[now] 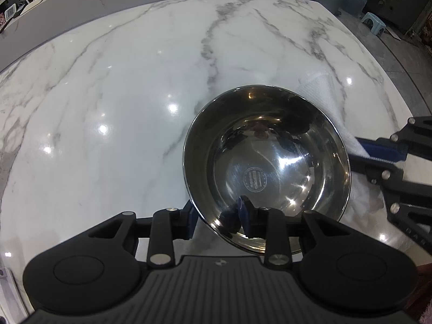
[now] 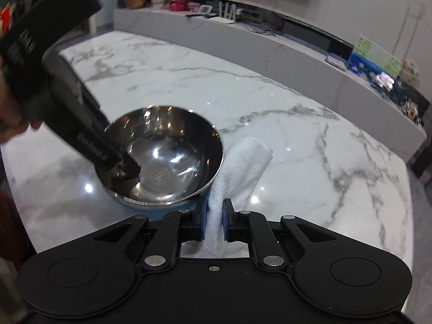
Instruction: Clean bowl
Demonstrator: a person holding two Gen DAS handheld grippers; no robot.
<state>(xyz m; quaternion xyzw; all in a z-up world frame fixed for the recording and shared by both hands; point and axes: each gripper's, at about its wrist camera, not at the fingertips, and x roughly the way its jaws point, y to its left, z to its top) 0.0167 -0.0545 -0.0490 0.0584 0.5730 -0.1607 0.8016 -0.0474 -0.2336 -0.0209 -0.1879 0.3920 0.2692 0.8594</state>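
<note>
The steel bowl (image 1: 266, 170) sits tilted toward the near edge of the marble table (image 1: 121, 86), thin-walled, mirror-slick and probably light, so the rim is the sensible hold. The left gripper (image 1: 218, 220) is clamped across that rim, one pad inside. The right gripper (image 2: 214, 221) pinches a soft, dimpled white paper towel (image 2: 243, 167) just beside the bowl.
</note>
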